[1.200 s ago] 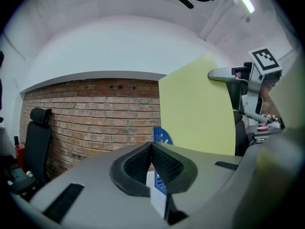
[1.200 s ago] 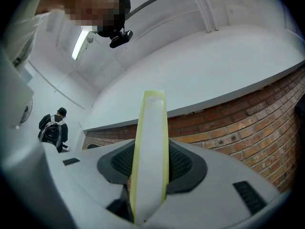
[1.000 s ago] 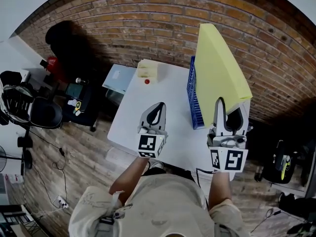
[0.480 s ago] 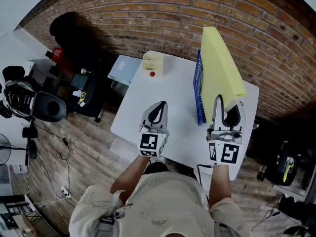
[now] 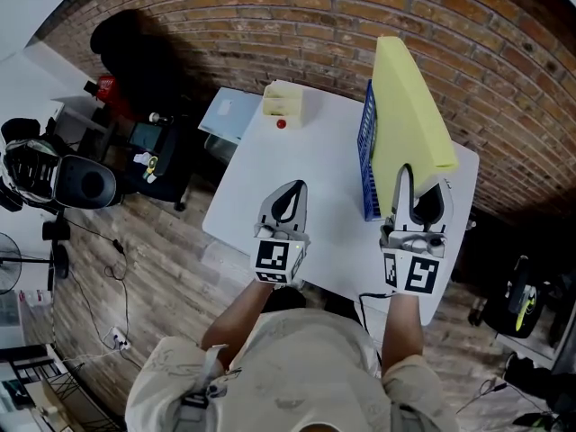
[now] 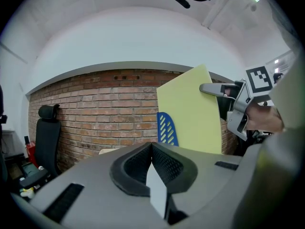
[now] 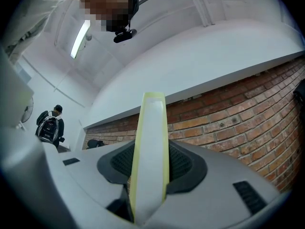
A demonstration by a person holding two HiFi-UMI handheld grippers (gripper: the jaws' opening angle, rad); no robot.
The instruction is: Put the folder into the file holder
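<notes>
Head view: my right tongs [image 5: 418, 196] are clamped on the near lower corner of the yellow folder [image 5: 405, 106]. The folder stands on edge. Its long side runs straight away from the tongs toward the brick wall [image 5: 270, 25], and its broad face is turned toward my left tongs [image 5: 290, 192]. The blue file holder [image 5: 367, 165] stands just left of the right tongs, alongside the folder; I cannot tell whether the two touch. My left tongs are closed and empty, well to the left of the holder, over the white table [image 5: 324, 160]. Beyond them, at the far edge, sit a small pale yellow box [image 5: 282, 103] and a red dot-like thing [image 5: 281, 124]. A wooden floor [image 5: 162, 277] lies to the left of the table.

Left gripper view: the jaws meet at their tips with nothing between them. Ahead and to the right, the folder [image 6: 188, 113] rises with one corner tipped uppermost. The slotted end of the holder [image 6: 167, 130] shows in front of it, with brick behind.

Right gripper view: the folder [image 7: 150, 151] is seen edge-on, a thin pale strip pinched between both pads and pointing straight up from the tongs.

Since a second ago my grip and the folder's lean are unchanged, but more of the table now shows to the right of the folder.
</notes>
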